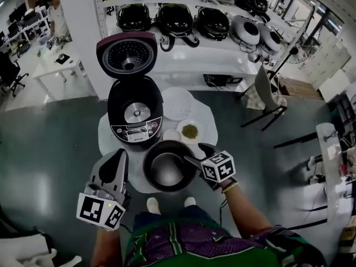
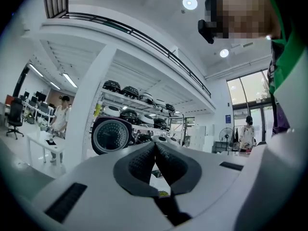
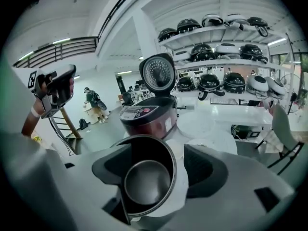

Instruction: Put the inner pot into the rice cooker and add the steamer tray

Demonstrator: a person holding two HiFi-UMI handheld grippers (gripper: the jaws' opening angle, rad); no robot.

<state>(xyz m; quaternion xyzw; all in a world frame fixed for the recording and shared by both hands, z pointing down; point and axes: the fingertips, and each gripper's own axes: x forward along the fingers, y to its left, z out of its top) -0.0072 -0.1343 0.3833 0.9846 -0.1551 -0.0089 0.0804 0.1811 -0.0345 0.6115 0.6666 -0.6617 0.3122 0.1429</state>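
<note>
The black inner pot [image 1: 167, 168] stands at the near edge of the small round white table [image 1: 105, 135], in front of the rice cooker [image 1: 135, 111], whose lid [image 1: 127, 54] is up and whose cavity is empty. The white steamer tray [image 1: 178, 103] lies flat to the cooker's right. My right gripper [image 1: 194, 159] is at the pot's right rim. In the right gripper view the right gripper [image 3: 156, 150] is open, the pot [image 3: 147, 179] sits between its jaws, and a gap shows beside the right pad. My left gripper [image 1: 119, 156] hovers left of the pot, shut and empty [image 2: 155, 146].
Two small bowls stand between pot and tray: a white one [image 1: 171, 135] and one with green beans [image 1: 190, 131]. Shelves of rice cookers [image 1: 189, 21] fill the back. A chair [image 1: 267, 93] stands at the right. A person [image 1: 55, 15] is at a far desk on the left.
</note>
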